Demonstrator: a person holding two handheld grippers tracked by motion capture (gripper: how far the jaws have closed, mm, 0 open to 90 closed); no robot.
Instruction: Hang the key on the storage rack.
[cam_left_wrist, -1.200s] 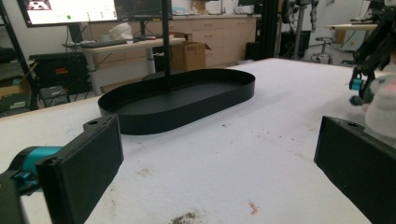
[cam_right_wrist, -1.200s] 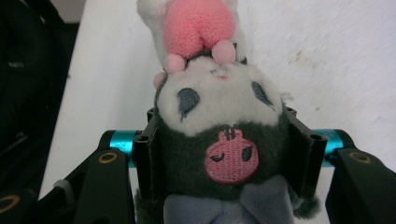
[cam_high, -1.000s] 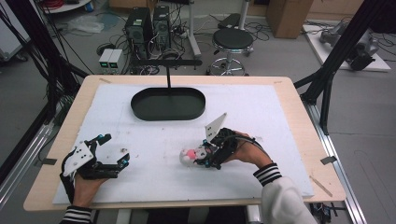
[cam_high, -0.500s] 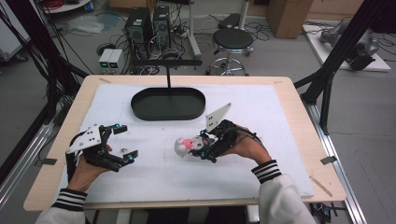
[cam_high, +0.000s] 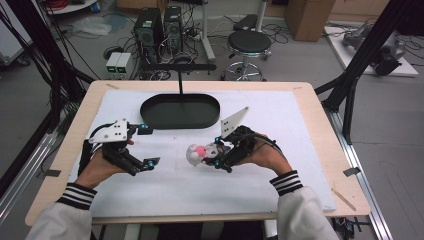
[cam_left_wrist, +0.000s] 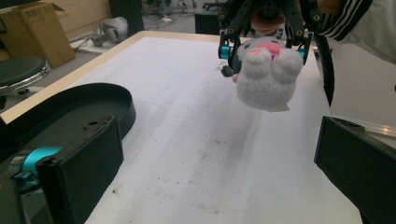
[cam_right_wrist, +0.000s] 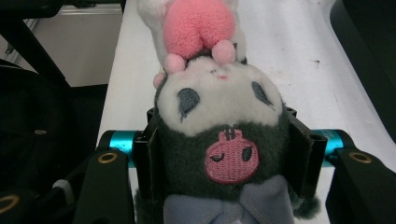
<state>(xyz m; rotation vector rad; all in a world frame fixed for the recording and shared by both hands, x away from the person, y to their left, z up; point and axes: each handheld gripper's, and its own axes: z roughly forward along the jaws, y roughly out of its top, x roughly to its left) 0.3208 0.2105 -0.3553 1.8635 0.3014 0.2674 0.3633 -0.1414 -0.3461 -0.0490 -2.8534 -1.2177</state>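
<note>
A small plush toy (cam_high: 196, 152), white and dark grey with pink patches, hangs just above the white mat. My right gripper (cam_high: 215, 156) is shut on its dark body. In the right gripper view the plush toy (cam_right_wrist: 219, 116) sits squeezed between both jaws of the right gripper (cam_right_wrist: 219, 161). My left gripper (cam_high: 149, 146) is at the left of the mat, open and empty, pointing toward the toy. In the left gripper view, the left gripper (cam_left_wrist: 217, 179) has its jaws wide apart, and the toy (cam_left_wrist: 267, 77) hangs ahead in the right gripper (cam_left_wrist: 261, 46).
A black oval tray (cam_high: 180, 111) lies at the back middle of the white mat (cam_high: 280, 125), with a thin black stand (cam_high: 179, 67) rising behind it. The tray's rim (cam_left_wrist: 112, 100) curves along the left in the left gripper view. The wooden table edge (cam_high: 340, 150) borders the mat.
My left gripper has risen and moved forward and to the right, toward the toy. The right gripper has lifted the plush slightly off the mat.
</note>
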